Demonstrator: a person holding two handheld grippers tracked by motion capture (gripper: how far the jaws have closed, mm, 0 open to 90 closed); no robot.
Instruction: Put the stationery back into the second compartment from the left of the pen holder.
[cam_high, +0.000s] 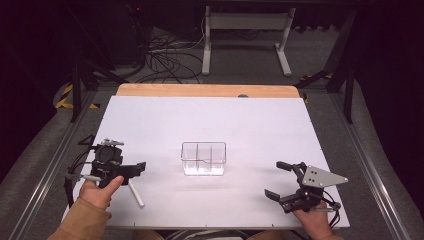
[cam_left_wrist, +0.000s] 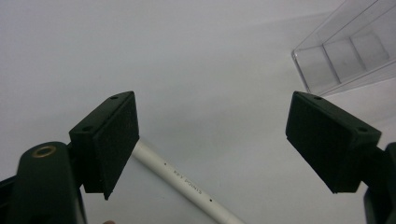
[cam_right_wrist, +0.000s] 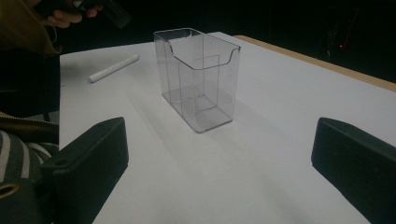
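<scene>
While both jaws gape, left gripper (cam_left_wrist: 212, 140) seemingly straddles pen (cam_left_wrist: 187, 185).

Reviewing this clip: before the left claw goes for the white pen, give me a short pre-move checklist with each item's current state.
1. Left claw open wide enough for the pen: ok, its jaws stand well apart.
2. White pen free to pick: ok, it lies flat on the white table, nothing on it, partly beneath the left claw.
3. Pen lined up between the jaws: not ok, in the left gripper view it runs out from under one jaw at a slant.
4. Clear divided holder upright and ready: ok, standing, compartments look empty.
5. Right claw out of the way: ok, open, apart from the holder.
6. Which end of the pen is the tip: cannot tell.
</scene>
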